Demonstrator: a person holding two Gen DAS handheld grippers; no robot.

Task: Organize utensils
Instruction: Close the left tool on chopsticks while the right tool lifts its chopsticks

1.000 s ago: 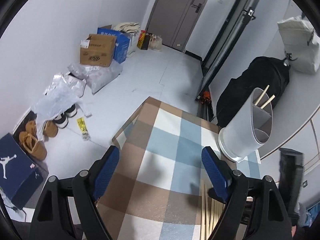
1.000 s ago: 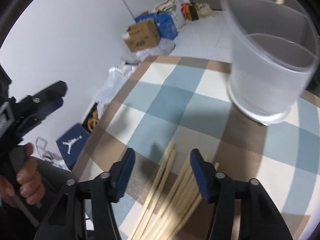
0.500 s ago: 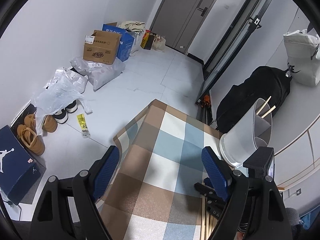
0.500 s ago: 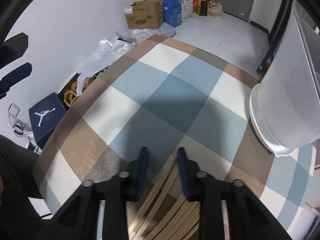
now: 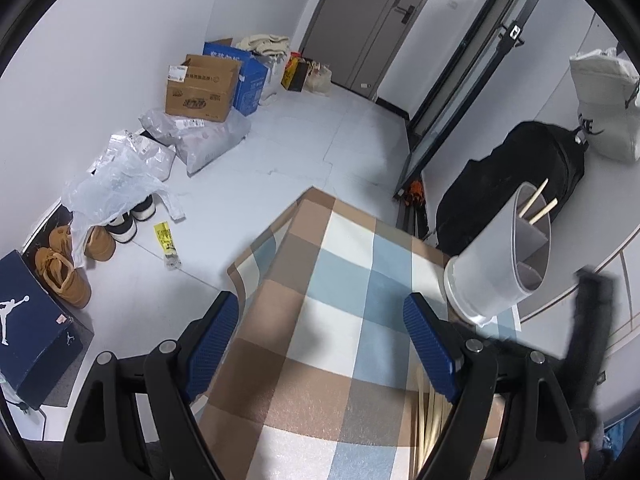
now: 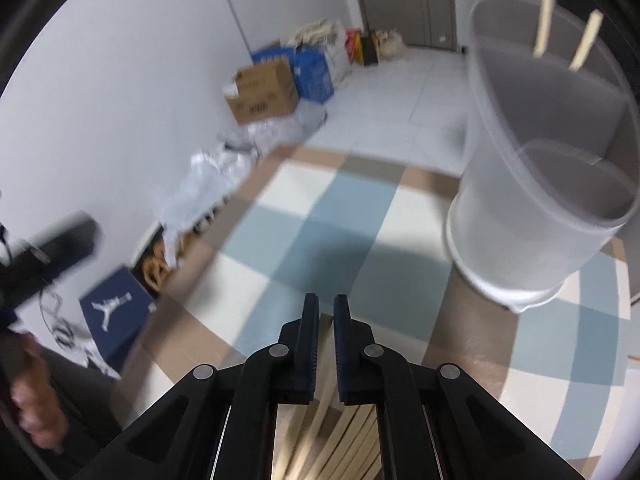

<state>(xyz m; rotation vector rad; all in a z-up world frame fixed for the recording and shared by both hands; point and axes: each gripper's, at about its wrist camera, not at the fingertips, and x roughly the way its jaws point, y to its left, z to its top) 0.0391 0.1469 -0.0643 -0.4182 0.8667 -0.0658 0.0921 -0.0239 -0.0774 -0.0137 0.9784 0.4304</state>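
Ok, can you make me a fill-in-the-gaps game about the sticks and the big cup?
1. The right gripper is shut on one ____.
2. The holder already has ____ chopsticks sticking out.
3. The left gripper is open and holds ____.
4. The checked cloth is blue, white and ____.

Missing words: chopstick; two; nothing; brown

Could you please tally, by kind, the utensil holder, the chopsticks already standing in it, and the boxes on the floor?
Utensil holder: 1
Chopsticks standing in it: 2
Brown cardboard box: 1
Blue carton: 1
Dark blue shoebox: 1
Total: 6
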